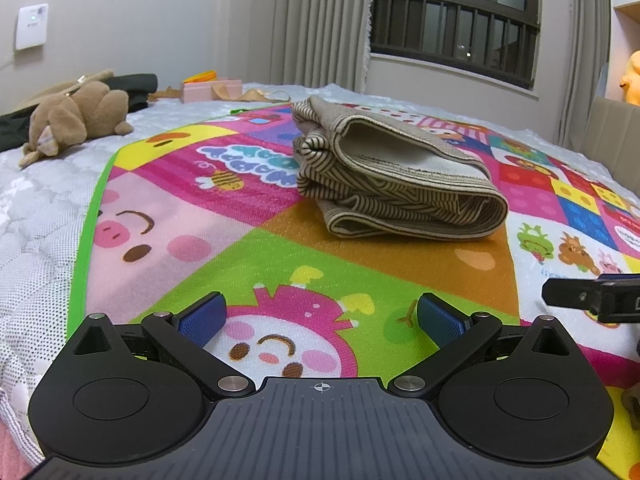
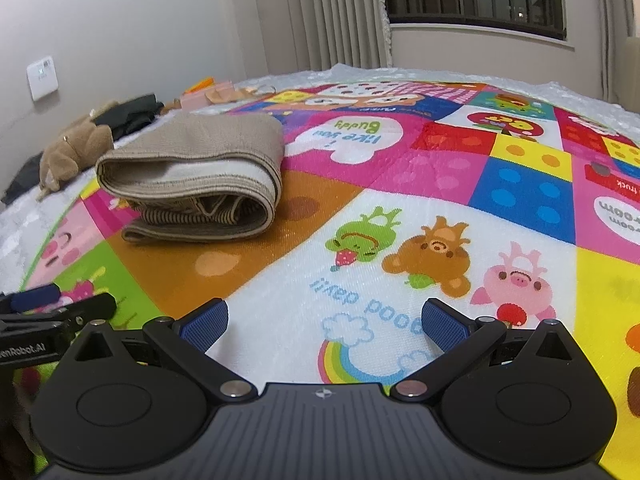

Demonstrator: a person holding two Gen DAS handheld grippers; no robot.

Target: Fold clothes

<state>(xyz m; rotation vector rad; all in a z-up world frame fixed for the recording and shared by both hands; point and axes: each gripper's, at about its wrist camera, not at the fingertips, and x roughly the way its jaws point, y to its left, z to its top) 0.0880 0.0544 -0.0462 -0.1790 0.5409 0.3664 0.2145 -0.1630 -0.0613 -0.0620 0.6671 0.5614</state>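
On the cartoon play mat [image 1: 280, 216] spread over the quilted mattress [image 1: 36, 208], the folded beige garment [image 1: 394, 184] lay as a thick, rounded bundle on the orange patch, well ahead of both tools and touching neither. The left gripper [image 1: 320, 318] hovered low over the mat with its blue-padded fingers spread wide and nothing between them; the right gripper [image 2: 324, 320] sat just beside it, equally splayed and empty, over the white panel with the frog and bear. The garment looked like a soft knit, striped dark on one face and plain on the other, with several layers stacked and a loose top flap gaping open in the left wrist view. It would probably be light and limp, sagging and unrolling if lifted by one layer only. The looped fold at the near right end seemed the firmest place to pinch, taking all layers at once; the hemmed edge of the top flap appeared the better hold for smoothing it flat. A plush bear [image 1: 76, 118] lay at the far left, well apart.
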